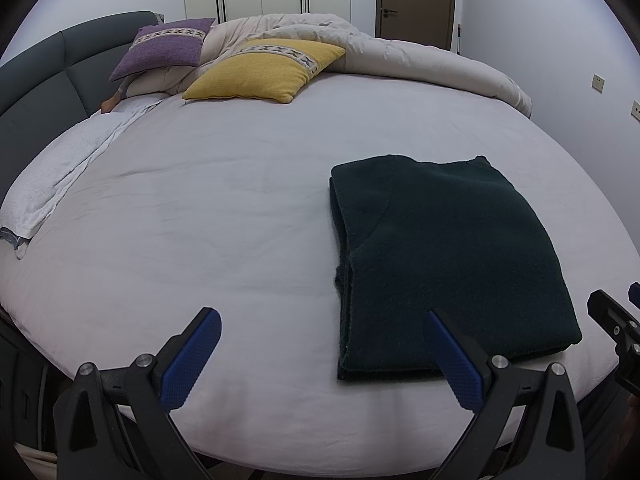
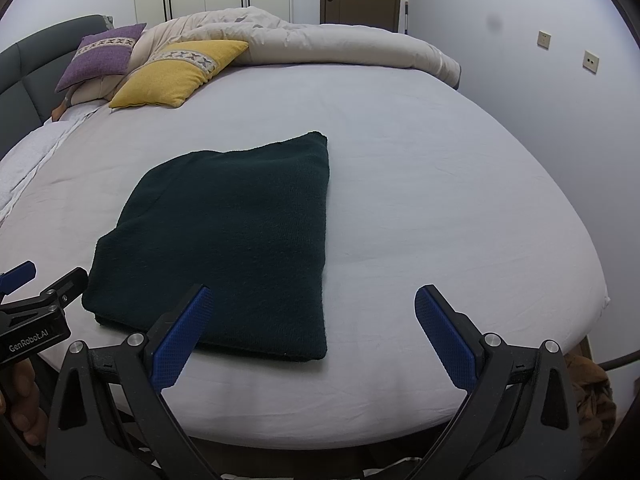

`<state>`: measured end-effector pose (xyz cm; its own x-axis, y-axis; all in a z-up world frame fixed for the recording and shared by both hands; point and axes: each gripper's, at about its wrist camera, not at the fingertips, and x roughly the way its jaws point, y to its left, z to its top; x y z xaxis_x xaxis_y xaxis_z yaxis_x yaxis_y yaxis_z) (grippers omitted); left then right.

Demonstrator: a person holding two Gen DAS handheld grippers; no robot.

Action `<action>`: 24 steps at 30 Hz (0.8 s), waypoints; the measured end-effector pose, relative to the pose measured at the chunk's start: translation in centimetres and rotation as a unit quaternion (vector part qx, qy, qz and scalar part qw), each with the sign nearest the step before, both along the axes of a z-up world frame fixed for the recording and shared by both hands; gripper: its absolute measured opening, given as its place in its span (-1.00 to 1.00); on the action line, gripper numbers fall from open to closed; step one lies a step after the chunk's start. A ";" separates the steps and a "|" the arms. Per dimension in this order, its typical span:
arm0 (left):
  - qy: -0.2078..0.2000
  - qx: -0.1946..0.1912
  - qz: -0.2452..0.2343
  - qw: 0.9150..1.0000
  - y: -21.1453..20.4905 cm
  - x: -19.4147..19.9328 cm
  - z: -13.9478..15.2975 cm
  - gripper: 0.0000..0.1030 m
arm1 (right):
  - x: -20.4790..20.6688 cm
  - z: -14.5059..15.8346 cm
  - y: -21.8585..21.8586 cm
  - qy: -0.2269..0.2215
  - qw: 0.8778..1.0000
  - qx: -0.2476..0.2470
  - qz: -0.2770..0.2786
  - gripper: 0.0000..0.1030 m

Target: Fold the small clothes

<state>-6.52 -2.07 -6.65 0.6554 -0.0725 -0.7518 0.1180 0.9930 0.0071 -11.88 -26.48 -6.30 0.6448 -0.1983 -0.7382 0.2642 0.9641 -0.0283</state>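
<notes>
Two claws, left claw [image 1: 322,320] and right claw [image 2: 314,298], gape (empty) over one folded sweater [image 2: 228,240].

dark green sweater [image 2: 224,236]; yellow cushion [image 2: 176,74]; purple cushion [image 2: 100,58]

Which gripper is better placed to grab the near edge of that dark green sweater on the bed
Right. The right gripper is open, one finger over the dark green sweater near its front edge. The left gripper mostly faces bare sheet.

Dim, even, bluish indoor light; soft shadows, sharp focus, strong fisheye curvature, dark corners.
</notes>
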 end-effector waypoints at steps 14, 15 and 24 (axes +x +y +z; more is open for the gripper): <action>0.000 0.001 0.004 1.000 -0.1 -0.3 -0.1 1.00 | 0.0 0.0 0.2 0.000 1.000 0.001 -0.001 0.99; 0.000 0.001 0.004 1.000 -0.2 -0.3 -0.1 1.00 | 0.0 -0.1 0.4 0.000 1.000 0.001 -0.001 0.99; 0.002 0.003 0.004 1.000 -0.2 -0.5 -0.3 1.00 | 0.0 -0.2 0.6 0.001 1.000 0.002 -0.001 0.99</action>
<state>-7.03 -2.24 -6.98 0.6525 -0.0633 -0.7551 0.1105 0.9938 0.0122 -11.87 -25.88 -6.49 0.6432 -0.1963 -0.7401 0.2655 0.9638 -0.0249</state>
